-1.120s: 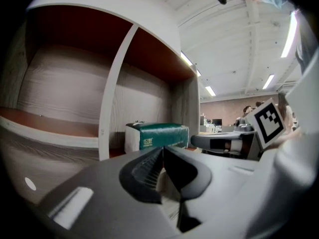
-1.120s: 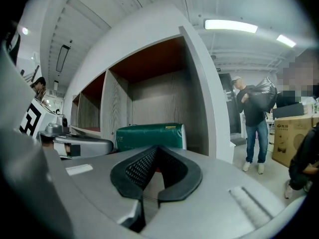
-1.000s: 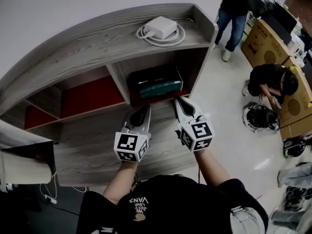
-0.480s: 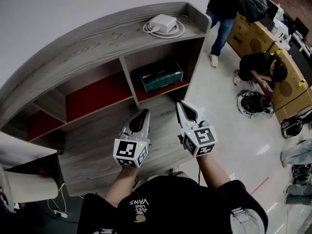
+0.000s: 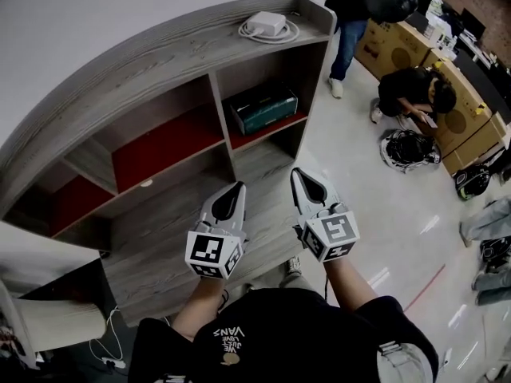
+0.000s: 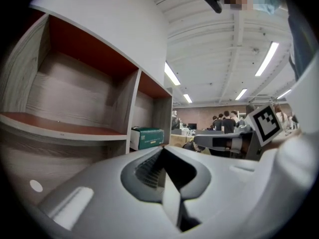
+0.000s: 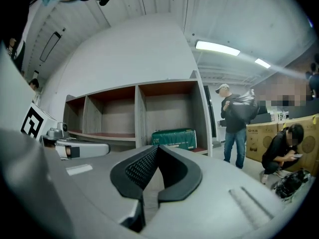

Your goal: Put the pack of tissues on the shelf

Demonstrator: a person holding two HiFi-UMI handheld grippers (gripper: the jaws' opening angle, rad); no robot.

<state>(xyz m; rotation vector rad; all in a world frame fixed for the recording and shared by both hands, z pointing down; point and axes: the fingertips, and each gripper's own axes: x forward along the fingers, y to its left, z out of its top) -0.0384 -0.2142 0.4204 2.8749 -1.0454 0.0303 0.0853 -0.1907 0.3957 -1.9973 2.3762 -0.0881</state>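
The green pack of tissues lies in the right-hand compartment of the wooden shelf unit, on its red board. It also shows as a green pack of tissues in the left gripper view and a green pack of tissues in the right gripper view. My left gripper and right gripper are side by side in front of the shelf, well short of the pack. Both are shut with nothing between the jaws.
A white charger with a coiled cable lies on top of the shelf unit. To the right, a person stands and another crouches by cardboard boxes; a helmet lies on the floor. A white box is at the left.
Both grippers have drawn back from the shelf, so the pack in its compartment now lies farther from them. The view has shifted back and the standing person has moved up the frame.
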